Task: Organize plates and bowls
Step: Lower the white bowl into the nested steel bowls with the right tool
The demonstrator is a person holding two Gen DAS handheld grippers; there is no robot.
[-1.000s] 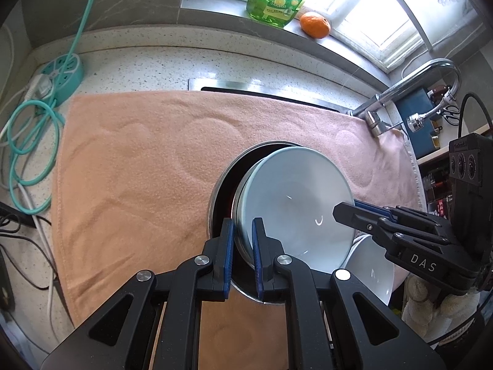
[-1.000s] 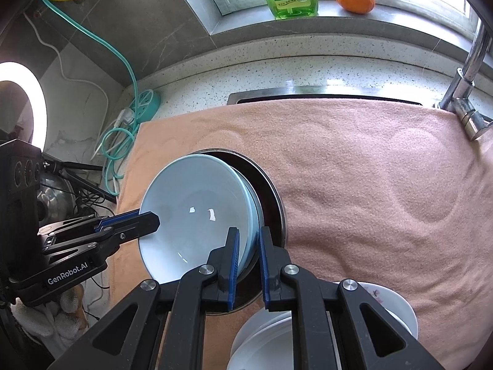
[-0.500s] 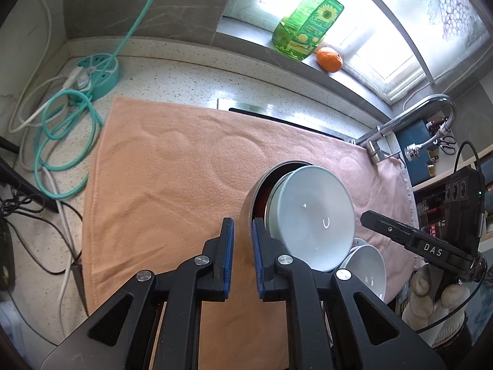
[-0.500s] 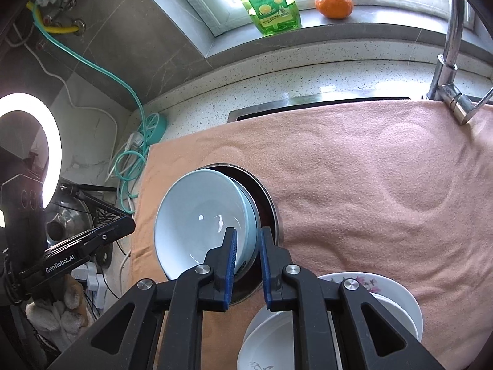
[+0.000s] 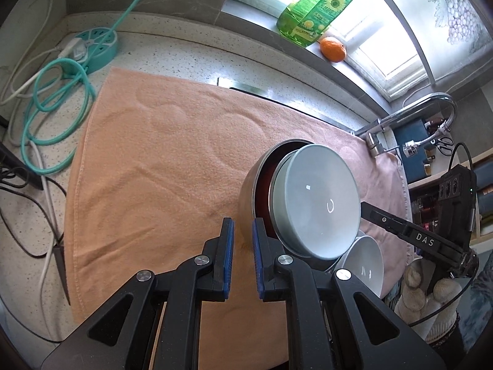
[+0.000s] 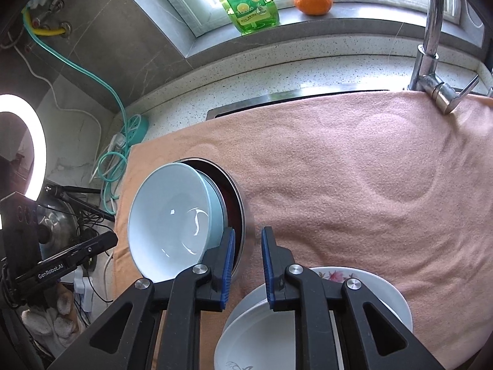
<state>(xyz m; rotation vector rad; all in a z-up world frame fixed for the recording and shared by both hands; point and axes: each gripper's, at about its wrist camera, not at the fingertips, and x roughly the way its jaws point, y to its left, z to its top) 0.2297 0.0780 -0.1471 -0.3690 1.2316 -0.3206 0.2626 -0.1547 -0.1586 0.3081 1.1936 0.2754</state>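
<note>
Blue bowl (image 5: 317, 206) is nested in the steel bowl (image 6: 238, 215); both my claws (image 5: 242, 240) (image 6: 248, 256) are apart, empty. White plates (image 6: 308, 317) left, I reckon.

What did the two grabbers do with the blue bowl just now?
Both let go. The left gripper and the right gripper, each clamped on the blue bowl's rim a second ago, have pulled back off it; their jaws now hold nothing. The bowl stayed nested in the metal bowl on the towel, and the white dishes beside it did not move.
</note>
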